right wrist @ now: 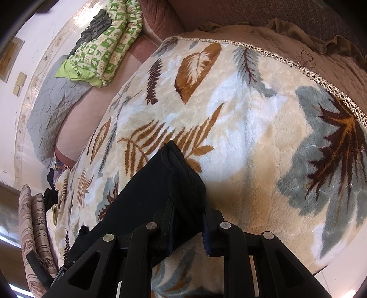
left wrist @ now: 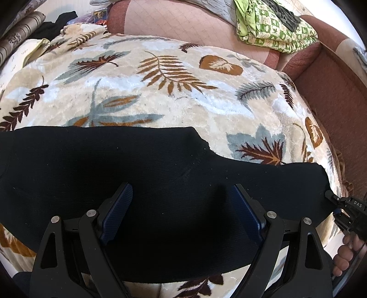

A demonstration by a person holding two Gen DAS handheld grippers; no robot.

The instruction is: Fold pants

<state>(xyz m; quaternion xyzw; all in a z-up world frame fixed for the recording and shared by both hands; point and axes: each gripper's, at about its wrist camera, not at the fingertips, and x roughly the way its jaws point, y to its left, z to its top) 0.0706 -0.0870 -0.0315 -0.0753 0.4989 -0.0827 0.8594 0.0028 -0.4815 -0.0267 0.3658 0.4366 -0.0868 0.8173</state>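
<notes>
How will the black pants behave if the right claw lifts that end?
Probably floppy: the black pants drape flat on the leaf-print blanket. Thick folded end in the right claw should hold; the rest likely sags and drags on plush pile.

ahead of my left fingers (left wrist: 128, 197): black pants (left wrist: 137, 174) underneath, then bare leaf-print blanket (left wrist: 160, 96) I can pass over | far ahead, right: green folded quilt (left wrist: 275, 27) on the sofa back (left wrist: 183, 20) blocks | beyond my right fingers (right wrist: 207, 220): blanket bare up to its crochet edge (right wrist: 298, 66)
</notes>
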